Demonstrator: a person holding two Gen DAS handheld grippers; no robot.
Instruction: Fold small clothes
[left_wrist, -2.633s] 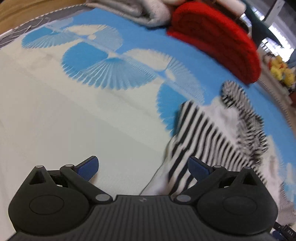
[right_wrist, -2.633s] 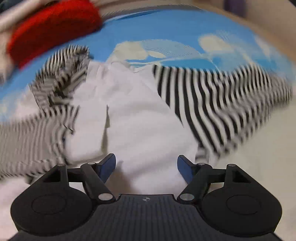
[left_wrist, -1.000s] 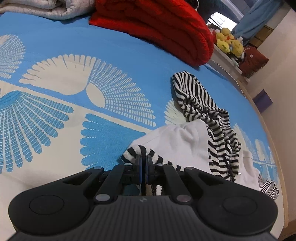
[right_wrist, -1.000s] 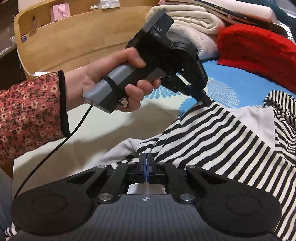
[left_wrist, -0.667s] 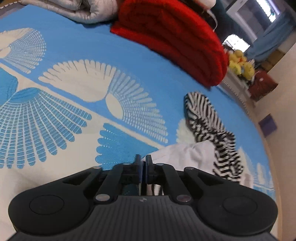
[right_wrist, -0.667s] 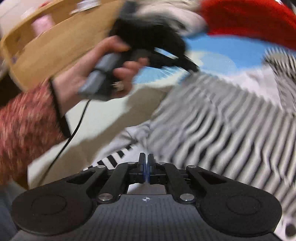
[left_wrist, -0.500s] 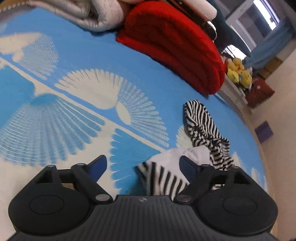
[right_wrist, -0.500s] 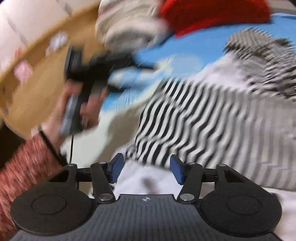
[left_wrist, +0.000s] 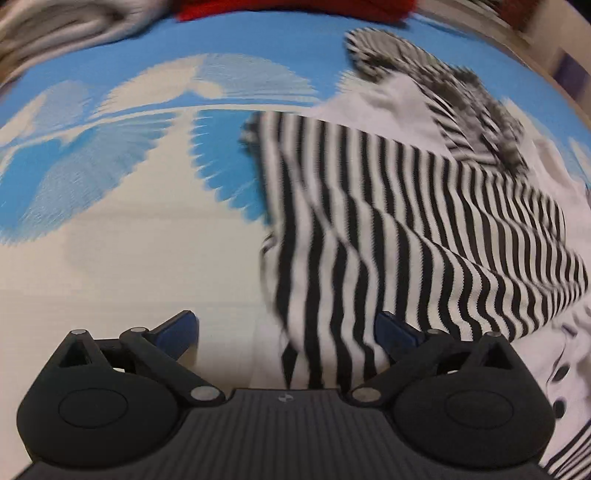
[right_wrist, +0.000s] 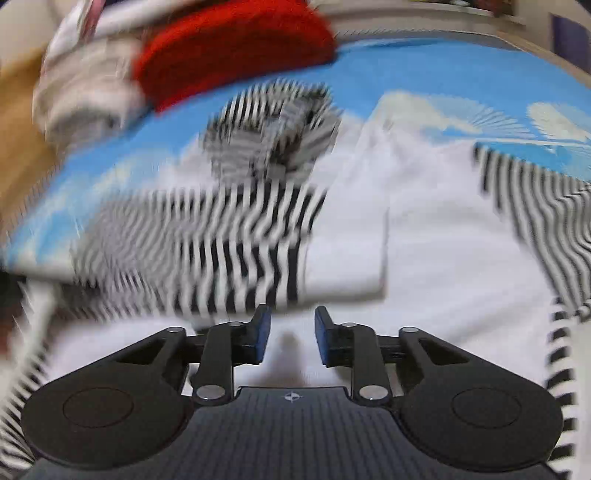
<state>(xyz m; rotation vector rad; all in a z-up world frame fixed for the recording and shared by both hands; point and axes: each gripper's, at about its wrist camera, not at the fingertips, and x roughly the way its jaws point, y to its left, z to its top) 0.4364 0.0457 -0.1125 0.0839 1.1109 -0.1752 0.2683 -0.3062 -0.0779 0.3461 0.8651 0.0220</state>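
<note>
Both jaws have let go since a second ago, when each was clamped on the striped edge. Your left gripper (left_wrist: 286, 328) now stands wide, jaws opening, hovering over the near striped edge, which shows between the pads without being pressed. Your right gripper (right_wrist: 291, 338) has swung off the hem to the white middle; its jaws are closing with only a narrow gap, no cloth pinched that I can see.

Black-and-white striped top (left_wrist: 406, 229) lies on the blue fan-print bedspread (left_wrist: 110, 155), one striped panel laid across the white body (right_wrist: 443, 240), a bunched sleeve or hood (right_wrist: 273, 133) at the far end towards the red blanket (right_wrist: 236, 48). Heavy blur in both views.

My read: first fold-over looks placed, not smoothed. The far bunched part and right striped side (right_wrist: 546, 221) are loose, so you have more folds left. Roughly early-to-mid task.
</note>
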